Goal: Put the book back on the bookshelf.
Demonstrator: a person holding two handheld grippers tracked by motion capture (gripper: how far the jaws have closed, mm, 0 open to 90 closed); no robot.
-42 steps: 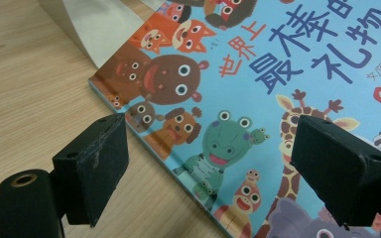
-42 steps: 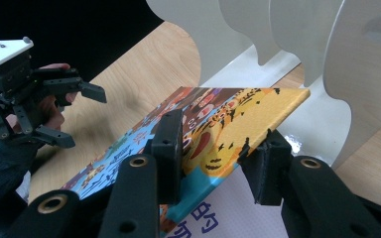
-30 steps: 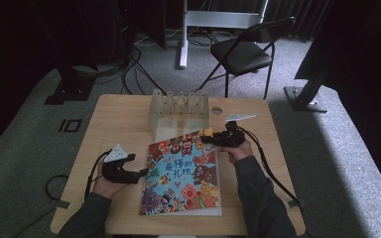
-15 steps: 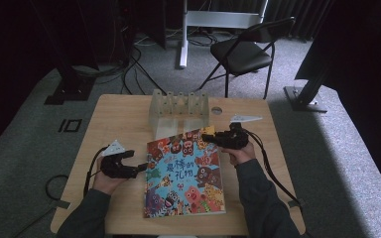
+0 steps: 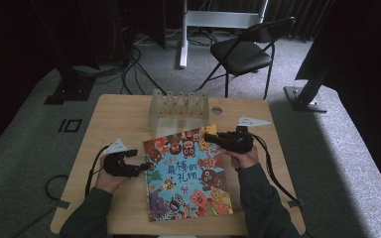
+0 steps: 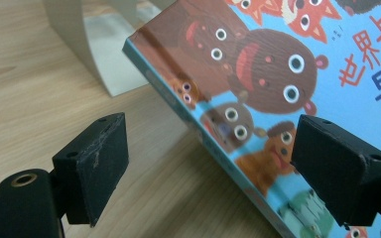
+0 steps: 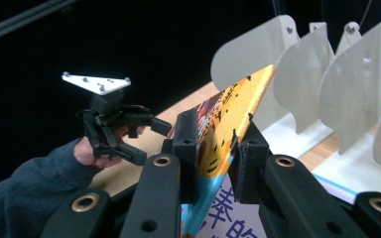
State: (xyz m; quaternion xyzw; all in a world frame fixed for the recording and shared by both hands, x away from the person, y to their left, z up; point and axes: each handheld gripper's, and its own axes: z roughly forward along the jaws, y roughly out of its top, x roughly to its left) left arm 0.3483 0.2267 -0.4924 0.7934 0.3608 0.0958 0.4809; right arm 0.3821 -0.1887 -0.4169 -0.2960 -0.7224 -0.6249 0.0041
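The right gripper is clamped on the far corner of the glossy, stiff picture book, lifting that corner just in front of the white slotted rack. The left gripper stands wide open astride the book's near edge, seemingly not touching it. It should close squarely on the slick cover before the book is stood up into a slot.

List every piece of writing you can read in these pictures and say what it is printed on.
"最棒的礼物": large blue characters on the colourful animal-covered picture book, read in the high view.
"世界上": red characters on the same cover, in the left gripper view.
Other cover marks: too small to read.
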